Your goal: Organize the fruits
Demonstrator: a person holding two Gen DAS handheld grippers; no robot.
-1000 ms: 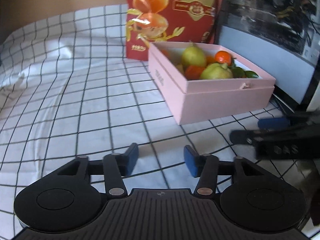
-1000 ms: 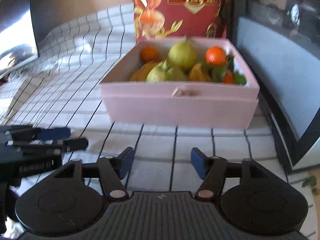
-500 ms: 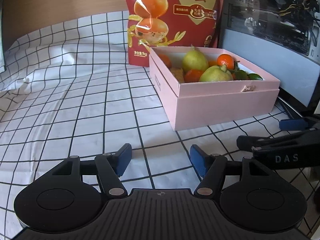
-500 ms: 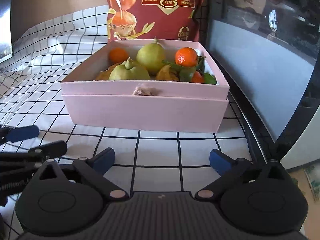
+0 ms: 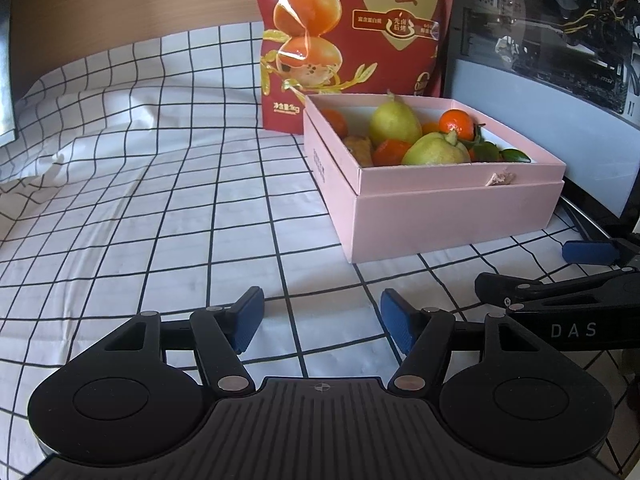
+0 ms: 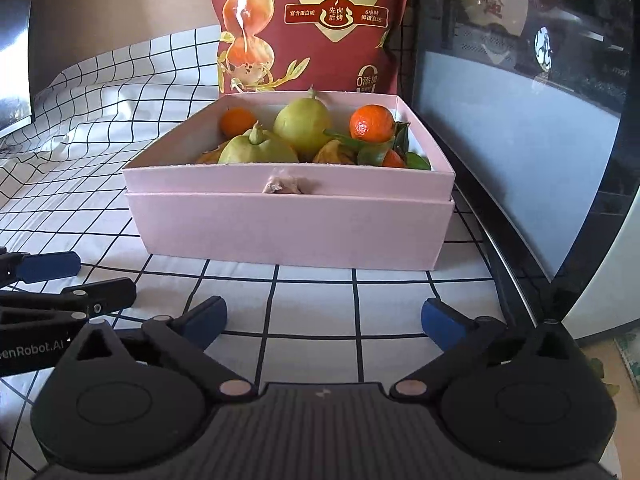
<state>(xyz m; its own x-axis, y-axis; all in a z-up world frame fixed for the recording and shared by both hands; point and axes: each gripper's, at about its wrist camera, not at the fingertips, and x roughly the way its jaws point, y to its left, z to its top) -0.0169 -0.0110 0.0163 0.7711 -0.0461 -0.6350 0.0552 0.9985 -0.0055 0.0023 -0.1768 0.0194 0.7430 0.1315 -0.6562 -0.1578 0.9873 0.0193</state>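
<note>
**Both grippers spread wide and empty before the filled pink box**

The left gripper [image 5: 322,318] has its blue-padded fingers [image 5: 248,318] spread fully apart with nothing between them but the white cloth with a black grid [image 5: 120,220] that covers the worktop; its jaws have just been opening. The right gripper [image 6: 324,318] stands wider still, its blue-padded fingers [image 6: 440,322] apart over bare cloth, holding and touching nothing; its jaws too have just been opening. The two tools sit side by side, each showing at the edge of the other's view, near but apart.

Ahead of both lies the square pink cardboard box [image 6: 288,232], an inner tray nested in a deeper outer shell, with a small torn scrap on its front wall. Inside it are two yellow-green pears [image 6: 304,124], several small orange tangerines [image 6: 372,122] and some dark green leaves [image 6: 400,140]. Nothing lies on the cloth between the fingers and the box.

Just behind the box stands a tall red foil bag printed with orange egg halves and gold lettering [image 6: 312,24], upright against the wooden wall. To the right of the box, close along its side, is a dark glass-fronted appliance [image 6: 520,120]. On the left the cloth is rumpled into folds.
</note>
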